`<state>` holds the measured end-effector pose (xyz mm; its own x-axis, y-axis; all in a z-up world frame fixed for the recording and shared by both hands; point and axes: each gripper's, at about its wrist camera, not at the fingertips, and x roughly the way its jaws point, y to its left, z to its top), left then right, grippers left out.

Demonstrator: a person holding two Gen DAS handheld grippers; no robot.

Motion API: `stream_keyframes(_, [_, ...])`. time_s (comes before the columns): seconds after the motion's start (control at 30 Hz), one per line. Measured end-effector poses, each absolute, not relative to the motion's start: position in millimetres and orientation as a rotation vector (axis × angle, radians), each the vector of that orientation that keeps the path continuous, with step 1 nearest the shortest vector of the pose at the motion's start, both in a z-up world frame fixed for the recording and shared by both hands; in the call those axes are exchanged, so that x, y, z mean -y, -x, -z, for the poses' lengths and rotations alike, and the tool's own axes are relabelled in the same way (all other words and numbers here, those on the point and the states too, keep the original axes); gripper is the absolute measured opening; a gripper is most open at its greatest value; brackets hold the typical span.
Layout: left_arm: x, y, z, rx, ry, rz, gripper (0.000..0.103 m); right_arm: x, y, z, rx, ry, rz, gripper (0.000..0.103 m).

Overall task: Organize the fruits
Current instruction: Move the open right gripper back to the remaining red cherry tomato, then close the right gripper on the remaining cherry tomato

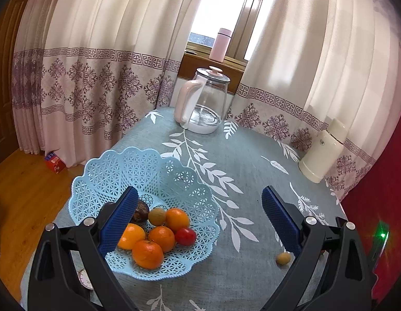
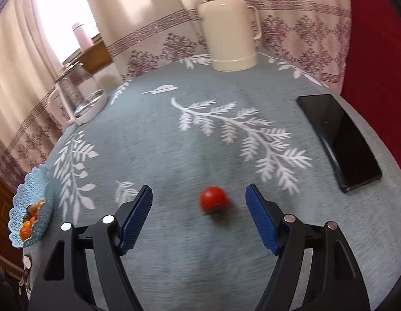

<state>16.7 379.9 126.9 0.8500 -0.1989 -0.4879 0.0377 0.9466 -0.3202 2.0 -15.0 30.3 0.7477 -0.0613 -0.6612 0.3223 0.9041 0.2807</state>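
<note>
Right wrist: right gripper [image 2: 199,217] is held wide open w/ nothing gripped; tomato [image 2: 213,200] is seen on cloth [image 2: 174,134] btwn the fingers, untouched. Left gripper [image 1: 200,220] also spread, empty, above basket [image 1: 101,171] w/ oranges [image 1: 148,254]; longan [image 1: 283,258] left on cloth.

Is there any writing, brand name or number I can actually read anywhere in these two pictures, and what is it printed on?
None can be read.
Red box on the floor by the curtain: has a printed label, too small and blurred to read.
Watch at the table edge: dial markings too small to read.
Phone: screen dark, no text.
Cream thermos, glass kettle, pink bottle: no lettering visible.
</note>
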Motion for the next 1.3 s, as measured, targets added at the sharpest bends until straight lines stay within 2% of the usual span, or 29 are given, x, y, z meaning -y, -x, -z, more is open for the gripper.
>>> stream_keyframes(0.33, [-364,-16,-125,-0.554,0.267,0.159,0.097,18,-14,-17,-0.75,-0.327,0.222,0.073])
stream_keyframes(0.47, [-358,-16,-123,-0.56,0.254,0.168,0.097,16,-23,-9,-0.8,-0.307,0.222,0.062])
stream_keyframes(0.93, [-341,-20,-114,-0.587,0.216,0.189,0.097,18,-29,-8,-0.804,-0.269,0.232,0.045])
stream_keyframes(1.03, [-335,-20,-112,-0.593,0.203,0.2,0.097,20,-27,-8,-0.803,-0.268,0.227,0.04])
stream_keyframes(1.17, [-326,-19,-110,-0.597,0.179,0.219,0.097,17,-24,-8,-0.807,-0.244,0.221,0.029])
stream_keyframes(1.3, [-318,-18,-108,-0.601,0.163,0.23,0.097,17,-20,-9,-0.801,-0.247,0.21,0.028])
